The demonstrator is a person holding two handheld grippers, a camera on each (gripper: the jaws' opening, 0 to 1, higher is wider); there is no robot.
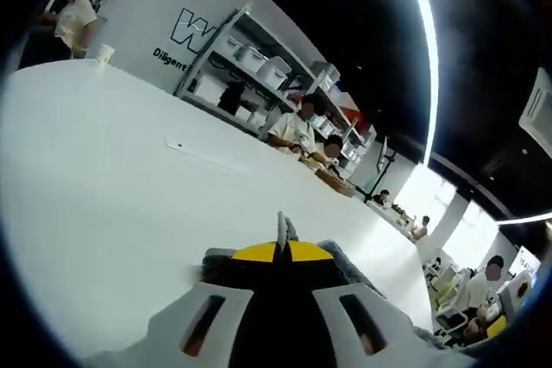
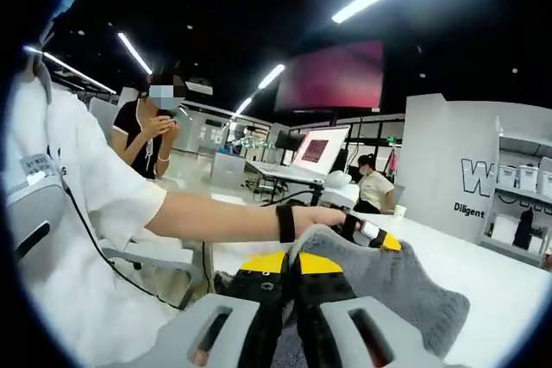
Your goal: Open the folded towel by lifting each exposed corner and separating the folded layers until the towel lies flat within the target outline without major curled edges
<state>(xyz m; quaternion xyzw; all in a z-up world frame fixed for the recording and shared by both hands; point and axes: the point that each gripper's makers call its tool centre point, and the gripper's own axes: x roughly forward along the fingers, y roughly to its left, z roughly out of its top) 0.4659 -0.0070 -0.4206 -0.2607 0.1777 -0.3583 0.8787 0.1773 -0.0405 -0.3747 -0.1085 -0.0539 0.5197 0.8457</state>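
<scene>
Both tongs pinching grey towel, lifting it off white desk [image 1: 103, 178]. Right tongs [image 2: 293, 277] pressed together on towel [image 2: 388, 286] edge; cloth draping rightward from tips in right gripper view, long axis running toward lower right. Left tongs [image 1: 281, 239] closed on thin fold standing between tips, rest of cloth trailing behind tongs. Person's forearm [image 2: 233, 217] reaching level across right gripper view, hand [image 2: 332, 217] gripping other tool. Paper cup [image 1: 104, 53] standing at far desk edge.

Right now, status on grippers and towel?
Left gripper shut on towel. Right gripper shut on towel, lifted off table. Nothing in the way.
</scene>
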